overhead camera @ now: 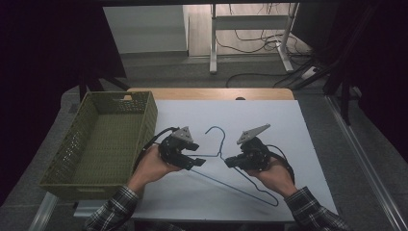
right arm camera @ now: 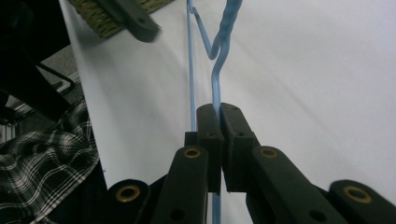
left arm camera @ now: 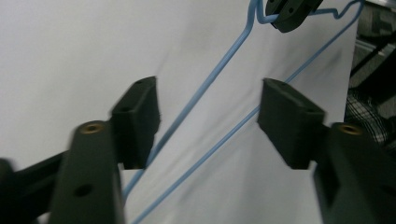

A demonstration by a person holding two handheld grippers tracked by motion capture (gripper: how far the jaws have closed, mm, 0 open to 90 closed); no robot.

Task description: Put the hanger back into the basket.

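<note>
A blue wire hanger [overhead camera: 240,185] lies across the white tabletop [overhead camera: 269,120], its hook [overhead camera: 216,129] pointing away from me. My right gripper [overhead camera: 230,162] is shut on the hanger's wire just below the twisted neck; in the right gripper view the pads [right arm camera: 219,112] pinch the wire [right arm camera: 216,84]. My left gripper [overhead camera: 198,162] faces it from the left. In the left gripper view its jaws [left arm camera: 208,122] stand apart, with two hanger wires [left arm camera: 212,74] running between them and not pressed by either pad. The right gripper's tip [left arm camera: 292,11] shows at the top.
An olive woven basket [overhead camera: 144,115] stands at the table's left side, close behind my left hand; its corner [right arm camera: 100,18] shows in the right gripper view. Beyond the table are a desk frame and floor cables. Plaid sleeves come in from the bottom.
</note>
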